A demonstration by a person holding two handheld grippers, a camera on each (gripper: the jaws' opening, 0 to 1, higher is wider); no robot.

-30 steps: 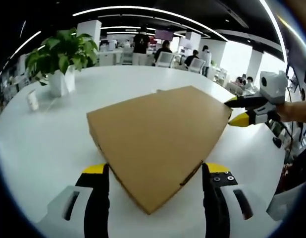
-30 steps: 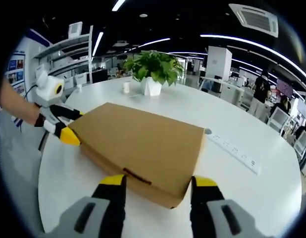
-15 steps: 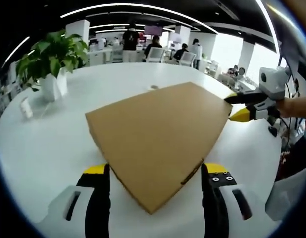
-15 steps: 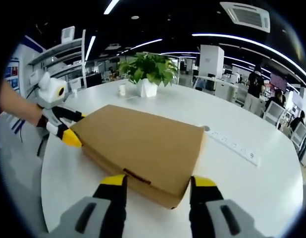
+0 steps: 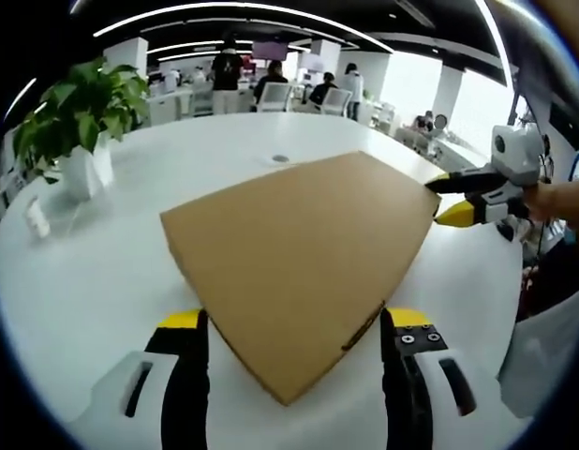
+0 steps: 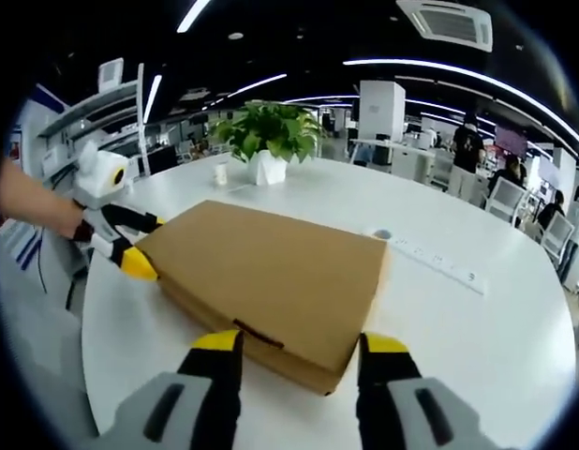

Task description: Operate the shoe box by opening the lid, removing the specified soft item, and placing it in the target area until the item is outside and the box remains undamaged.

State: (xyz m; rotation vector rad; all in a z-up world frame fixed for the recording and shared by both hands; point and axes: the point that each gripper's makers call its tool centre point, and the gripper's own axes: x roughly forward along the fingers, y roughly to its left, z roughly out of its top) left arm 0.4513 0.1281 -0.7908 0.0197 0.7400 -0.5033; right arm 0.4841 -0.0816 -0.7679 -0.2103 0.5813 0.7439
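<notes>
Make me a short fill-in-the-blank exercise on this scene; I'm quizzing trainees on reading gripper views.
1. The cardboard box lies with its lid ____.
2. It rests on a ____ table.
3. The potted plant stands in a ____ pot.
4. Each gripper's jaws straddle a ____ of the box.

Missing words: closed; white; white; corner

Both views sit low and close over the counter (image 5: pixel 74 281), each at one corner of the box (image 5: pixel 294 267), facing across it from opposite ends (each catching the other gripper). They share box, counter and plant (image 6: pixel 266 131).
</notes>
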